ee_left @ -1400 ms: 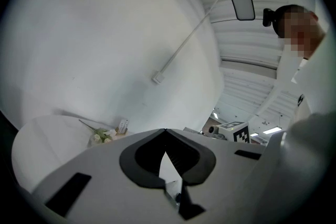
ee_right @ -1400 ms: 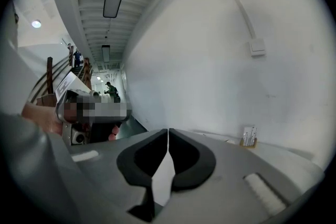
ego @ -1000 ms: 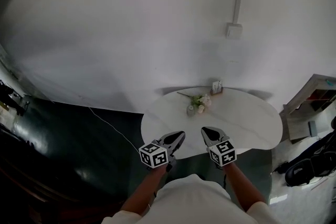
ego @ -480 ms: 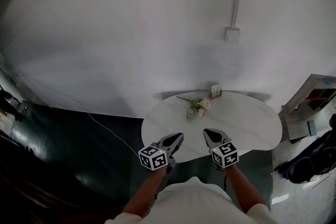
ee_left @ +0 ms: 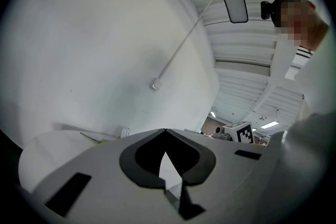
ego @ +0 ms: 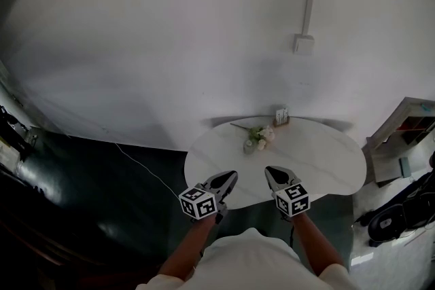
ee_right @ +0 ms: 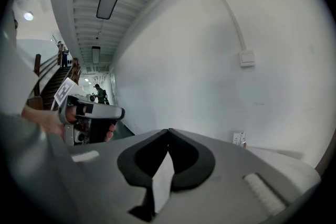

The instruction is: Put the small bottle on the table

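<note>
A round white table [ego: 326,163] stands against the wall. On it lie white flowers [ego: 258,135] with a small pale vessel [ego: 247,144] at their near end; no separate small bottle can be made out. A small holder [ego: 281,116] stands at the table's far edge. My left gripper [ego: 233,175] and right gripper [ego: 269,170] hover side by side over the table's near edge, both shut and empty. In the left gripper view the jaws [ee_left: 165,130] meet at a point, as they do in the right gripper view [ee_right: 168,130].
The white wall carries a socket box [ego: 303,43] with a conduit running up. An open shelf unit [ego: 408,124] and dark bags [ego: 401,214] are at the right. A thin cable [ego: 146,168] crosses the dark floor at the left.
The head view has shifted slightly. Both grippers stay shut and hold nearly the same place over the table's near edge.
</note>
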The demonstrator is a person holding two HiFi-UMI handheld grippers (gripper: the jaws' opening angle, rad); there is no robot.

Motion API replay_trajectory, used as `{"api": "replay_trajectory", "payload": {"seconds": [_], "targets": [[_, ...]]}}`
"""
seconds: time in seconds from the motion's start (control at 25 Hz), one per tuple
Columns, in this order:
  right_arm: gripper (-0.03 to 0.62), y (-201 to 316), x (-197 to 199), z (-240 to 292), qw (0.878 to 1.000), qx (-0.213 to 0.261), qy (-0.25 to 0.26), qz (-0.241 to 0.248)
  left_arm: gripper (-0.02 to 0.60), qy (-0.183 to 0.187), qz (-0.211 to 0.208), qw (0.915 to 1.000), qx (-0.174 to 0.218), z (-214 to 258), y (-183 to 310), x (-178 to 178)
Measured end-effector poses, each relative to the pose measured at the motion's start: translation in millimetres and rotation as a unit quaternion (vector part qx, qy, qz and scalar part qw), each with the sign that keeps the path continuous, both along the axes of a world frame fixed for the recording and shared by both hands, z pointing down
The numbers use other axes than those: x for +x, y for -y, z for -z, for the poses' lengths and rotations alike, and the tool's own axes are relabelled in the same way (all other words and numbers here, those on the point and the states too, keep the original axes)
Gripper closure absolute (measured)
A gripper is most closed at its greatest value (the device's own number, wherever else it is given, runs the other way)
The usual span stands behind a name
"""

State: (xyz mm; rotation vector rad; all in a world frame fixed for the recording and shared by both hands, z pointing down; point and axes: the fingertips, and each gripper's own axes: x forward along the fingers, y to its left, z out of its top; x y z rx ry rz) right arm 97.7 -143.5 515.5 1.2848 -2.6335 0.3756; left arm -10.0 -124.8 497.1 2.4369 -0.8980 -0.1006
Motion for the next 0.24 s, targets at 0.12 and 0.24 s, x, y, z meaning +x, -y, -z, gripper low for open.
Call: {"api": "replay_trajectory", "payload": {"seconds": [0.12, 0.24], "targets": [[0.583, -0.5, 2.6, -1.6, 1.0, -0.002, 0.001, 0.0, 0.575, 0.0, 0.002, 1.0, -0.001, -2.1, -0.9, 2.0], [0.583, 0.8, 3.7, -0.5, 1.0, -0.001, 0.002, -0.001, 0.575, 0.0, 0.003, 1.0, -0.002, -2.7, -0.6, 2.5]]}}
